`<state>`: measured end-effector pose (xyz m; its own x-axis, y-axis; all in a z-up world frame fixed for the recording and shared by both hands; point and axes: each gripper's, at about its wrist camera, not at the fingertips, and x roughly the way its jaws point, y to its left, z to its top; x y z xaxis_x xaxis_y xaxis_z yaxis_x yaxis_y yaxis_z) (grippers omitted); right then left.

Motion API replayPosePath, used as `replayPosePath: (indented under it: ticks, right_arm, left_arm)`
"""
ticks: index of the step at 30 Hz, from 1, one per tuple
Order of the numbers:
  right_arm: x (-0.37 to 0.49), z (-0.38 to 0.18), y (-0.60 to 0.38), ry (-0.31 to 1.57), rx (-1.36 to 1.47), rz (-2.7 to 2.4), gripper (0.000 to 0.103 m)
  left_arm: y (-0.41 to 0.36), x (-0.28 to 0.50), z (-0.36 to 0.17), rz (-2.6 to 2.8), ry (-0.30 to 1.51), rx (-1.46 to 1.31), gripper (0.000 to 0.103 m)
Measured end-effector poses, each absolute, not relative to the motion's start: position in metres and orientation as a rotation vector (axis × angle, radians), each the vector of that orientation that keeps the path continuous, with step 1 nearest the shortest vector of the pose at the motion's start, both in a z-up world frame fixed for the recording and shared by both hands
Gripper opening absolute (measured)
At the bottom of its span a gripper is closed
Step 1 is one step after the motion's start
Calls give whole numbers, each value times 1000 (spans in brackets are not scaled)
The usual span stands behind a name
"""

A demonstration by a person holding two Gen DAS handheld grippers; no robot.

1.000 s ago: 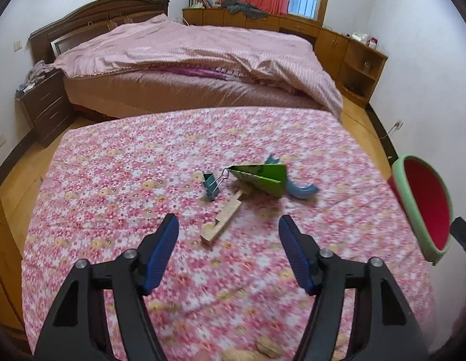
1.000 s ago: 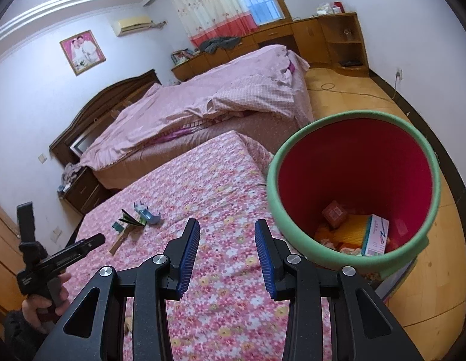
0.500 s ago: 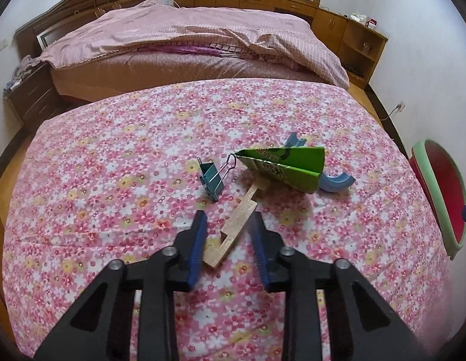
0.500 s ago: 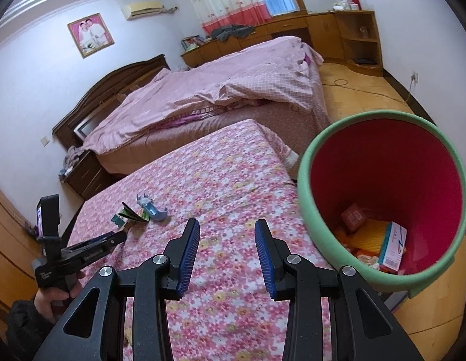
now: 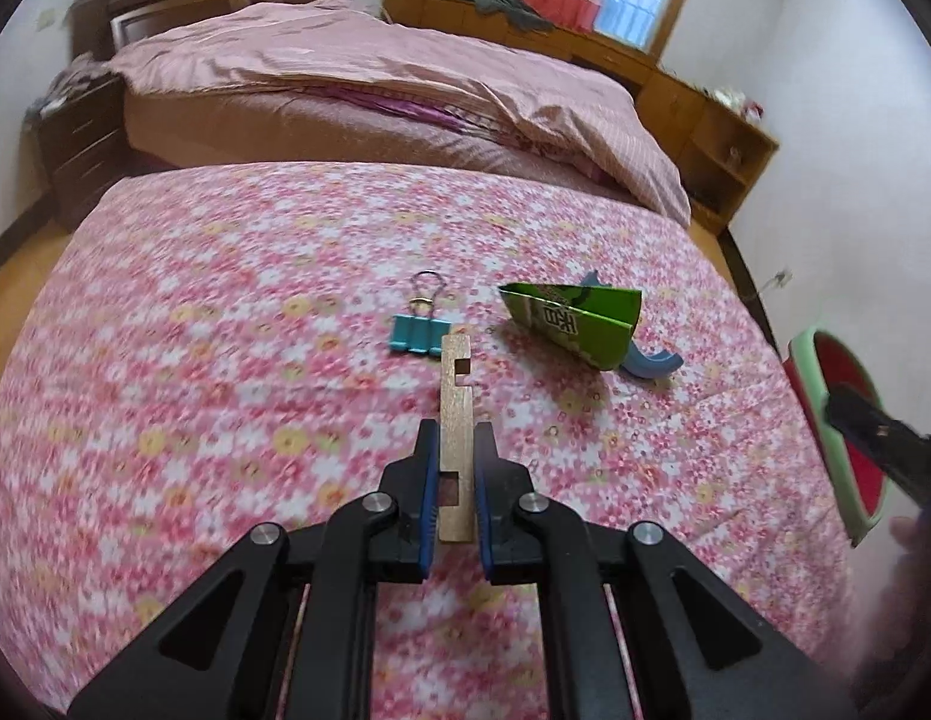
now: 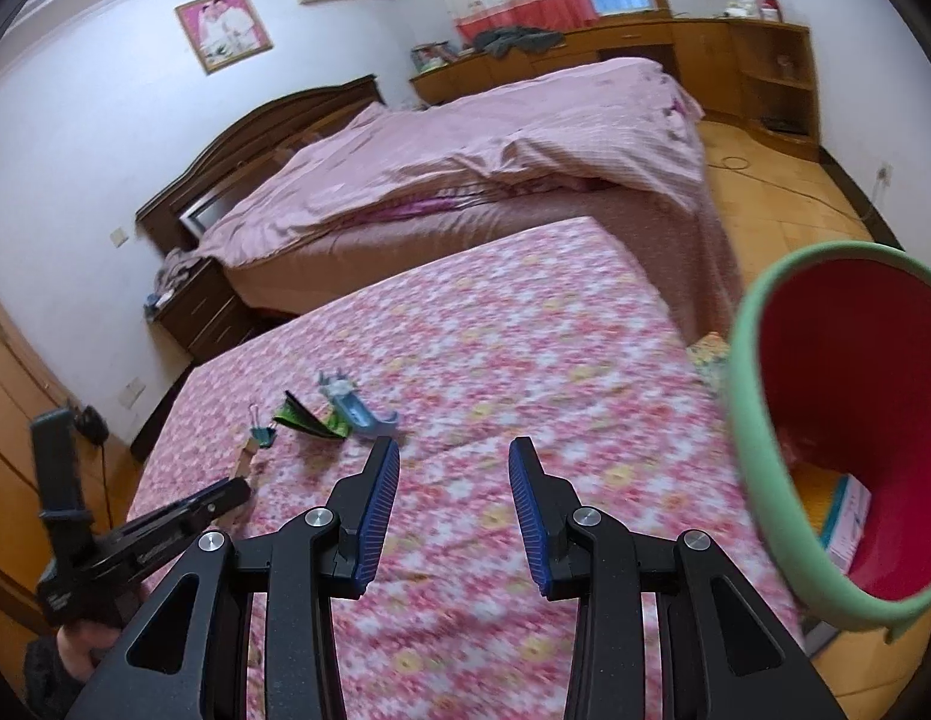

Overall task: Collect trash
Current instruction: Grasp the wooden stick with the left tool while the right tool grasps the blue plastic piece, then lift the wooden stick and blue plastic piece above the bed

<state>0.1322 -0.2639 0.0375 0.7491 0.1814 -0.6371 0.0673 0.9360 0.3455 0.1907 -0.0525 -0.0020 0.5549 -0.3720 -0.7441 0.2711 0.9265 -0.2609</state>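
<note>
Already, in the left wrist view, the left gripper (image 5: 455, 474) is clamped on the near end of the wooden strip (image 5: 455, 414), whose long axis runs straight ahead along the fingers, over the flowered cloth (image 5: 225, 360). From the right wrist view, the right gripper (image 6: 453, 510) stands apart, empty; the bin (image 6: 759, 450) lies at its right, far from the strip.

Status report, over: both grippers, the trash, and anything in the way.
Left gripper shut on wooden strip. Right gripper open, empty. Binder clip, green wrapper on cloth. Bin at right, unobstructed.
</note>
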Motion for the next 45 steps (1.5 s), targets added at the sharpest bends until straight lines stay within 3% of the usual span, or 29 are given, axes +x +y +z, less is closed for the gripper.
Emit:
replayPosePath:
  ticks: [21,27,32,34,41,45]
  right_arm:
    - [214,-10,-214,825,336,203,38]
    - [213,-9,-214,808,357,230,20]
    - [201,-3,-220,770,357,212,16]
    - [197,0,-222,760,349,200,1]
    - [185,7,-224,741,343,198,0]
    - [188,8,-222,764,322,181,6]
  left_arm:
    - [-6,204,-8,-219,855,-253,9]
    - [-4,206,-11,-231,859,-262,9]
    - [-6,205,-11,-235,857,-260,9]
    - [-6,205,-10,-237,856,-261,9]
    - [-9,200,-7,-240,846,-262,9]
    - [-7,198,-6,-236,841,-268,9]
